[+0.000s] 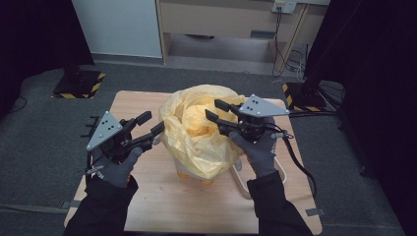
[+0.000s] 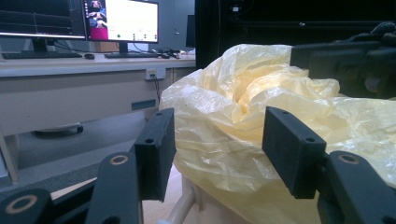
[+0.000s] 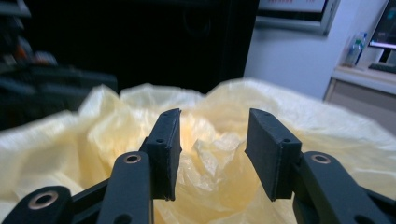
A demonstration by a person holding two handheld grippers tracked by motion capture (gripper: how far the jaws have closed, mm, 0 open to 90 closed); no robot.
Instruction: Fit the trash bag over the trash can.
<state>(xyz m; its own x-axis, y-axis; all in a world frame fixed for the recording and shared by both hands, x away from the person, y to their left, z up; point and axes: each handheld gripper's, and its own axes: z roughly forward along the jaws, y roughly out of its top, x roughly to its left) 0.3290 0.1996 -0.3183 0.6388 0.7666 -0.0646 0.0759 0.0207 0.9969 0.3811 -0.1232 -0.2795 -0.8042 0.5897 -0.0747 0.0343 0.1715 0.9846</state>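
Grey carpet surrounds a small wooden table (image 1: 147, 196), with a desk (image 1: 221, 19) at the far wall. On the middle of the table stands a small white bin (image 1: 236, 169), and a yellow plastic bag (image 1: 196, 132) is draped over it, puffed up and hanging down its sides, its mouth crumpled open at the top.

The bag is thin, translucent film, wrinkled all over and faintly glossy. It will probably weigh almost nothing, collapse at a touch and slide between hard pads, so a pinch should gather a fold or the doubled edge of the mouth, not a single flat layer. Pulling hard on one spot could stretch or tear it. The bin beneath looks like light moulded plastic and may shift if the bag is tugged sideways.

The left gripper (image 1: 150, 125) sits at the bag's left side, jaws apart, film just ahead of them and nothing pinched. The right gripper (image 1: 216, 110) reaches over the bag's mouth from the right, its jaws also apart above the crumpled film, clamping nothing.
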